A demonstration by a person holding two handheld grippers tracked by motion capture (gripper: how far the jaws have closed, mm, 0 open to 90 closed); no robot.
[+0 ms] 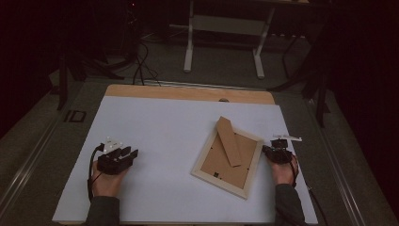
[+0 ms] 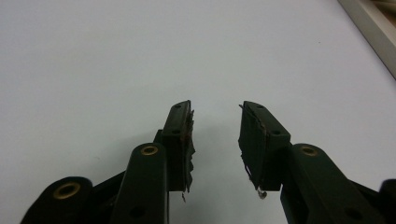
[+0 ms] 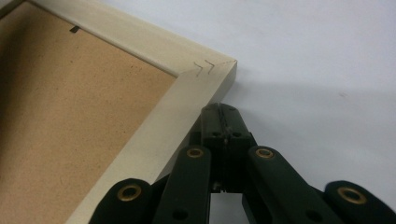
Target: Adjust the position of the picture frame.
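right gripper against frame

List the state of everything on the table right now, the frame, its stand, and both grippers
picture frame: lying face down on the white table, back board showing, turned at an angle.
stand flap: lying on the back board, its tip reaching past the frame's far edge.
left gripper: open, empty, over bare table, apart from the frame.
right gripper: shut, empty, tips beside the frame's corner; contact cannot be told.
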